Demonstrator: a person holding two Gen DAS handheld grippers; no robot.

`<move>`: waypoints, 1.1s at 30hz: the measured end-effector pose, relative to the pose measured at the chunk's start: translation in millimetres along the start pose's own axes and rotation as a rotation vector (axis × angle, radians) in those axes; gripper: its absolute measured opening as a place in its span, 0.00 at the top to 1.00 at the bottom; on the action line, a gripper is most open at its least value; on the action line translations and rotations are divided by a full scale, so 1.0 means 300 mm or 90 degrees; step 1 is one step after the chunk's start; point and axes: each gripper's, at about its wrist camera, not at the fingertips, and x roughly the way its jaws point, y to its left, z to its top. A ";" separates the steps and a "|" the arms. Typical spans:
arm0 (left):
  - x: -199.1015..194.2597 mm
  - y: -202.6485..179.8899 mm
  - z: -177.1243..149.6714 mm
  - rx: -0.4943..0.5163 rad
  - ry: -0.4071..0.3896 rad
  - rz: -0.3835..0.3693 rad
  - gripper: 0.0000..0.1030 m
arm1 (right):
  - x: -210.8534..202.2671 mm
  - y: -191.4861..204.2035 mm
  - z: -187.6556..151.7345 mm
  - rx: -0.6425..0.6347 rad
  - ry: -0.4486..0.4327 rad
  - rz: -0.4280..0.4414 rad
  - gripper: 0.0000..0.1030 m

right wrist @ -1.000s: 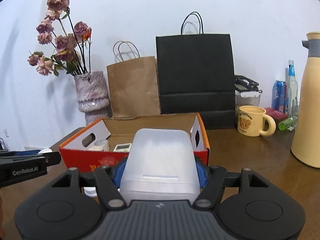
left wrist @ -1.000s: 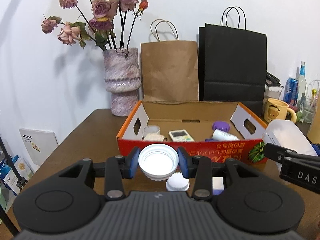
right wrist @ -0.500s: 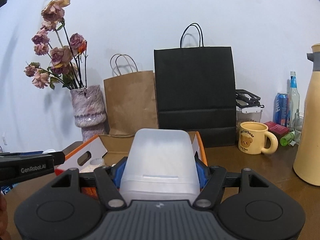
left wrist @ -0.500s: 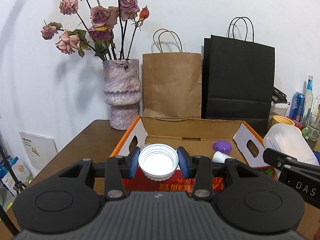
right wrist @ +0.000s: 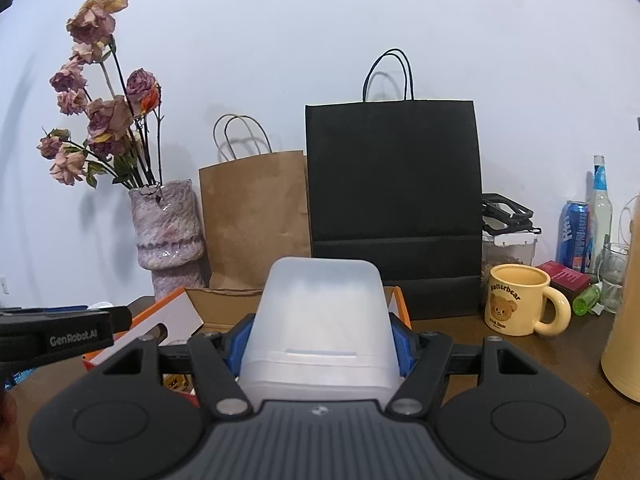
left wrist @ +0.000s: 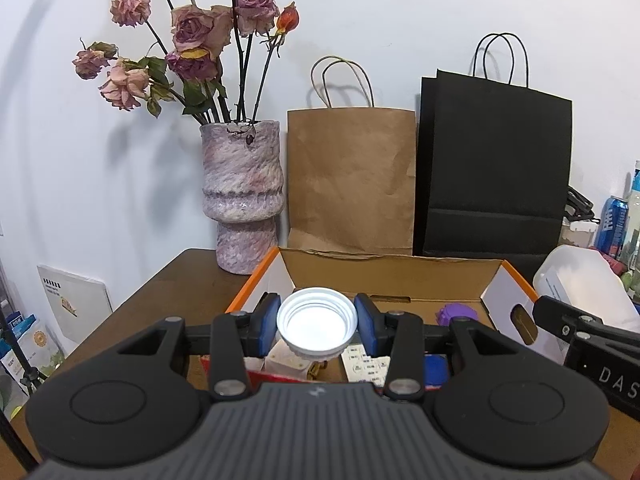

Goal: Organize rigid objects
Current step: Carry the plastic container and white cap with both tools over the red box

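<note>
Orange-edged cardboard, the open box (left wrist: 390, 276) is my landmark here. Its near rim sits just under my left gripper (left wrist: 316, 322), and its far wall stands just short of the brown paper bag (left wrist: 352, 178) and the black paper bag (left wrist: 496, 164) lined up against the white wall. Left of the box a strip of bare brown table (left wrist: 176, 280) runs up to the mottled pink vase (left wrist: 242, 192) of dried roses; that is the widest free margin beside it.

My left gripper pinches a white ribbed screw lid (left wrist: 317, 323) by its rim, its hollow side facing me, held above the box's near edge. Inside the box, beneath the lid, I see a cream block, a white keypad-like device and a purple cap (left wrist: 456, 314) toward the right end wall with its cut-out handle.

My right gripper (right wrist: 320, 346) clamps a frosted, translucent plastic container (right wrist: 320, 320) between its blue pads, at the box's right end. Right of the box the table is crowded: a yellow bear mug (right wrist: 518, 300), a blue can (right wrist: 574, 236), a clear bottle (right wrist: 600, 208).
</note>
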 end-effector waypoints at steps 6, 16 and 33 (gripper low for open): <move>0.056 -0.004 0.015 -0.003 0.000 0.001 0.60 | 0.055 -0.004 0.010 -0.005 0.001 0.002 0.37; 0.162 -0.020 0.034 0.005 0.010 0.004 0.60 | 0.157 -0.001 0.023 -0.019 0.007 0.008 0.37; 0.313 -0.052 0.046 0.038 0.020 0.007 0.60 | 0.322 0.001 0.027 -0.044 0.029 0.012 0.37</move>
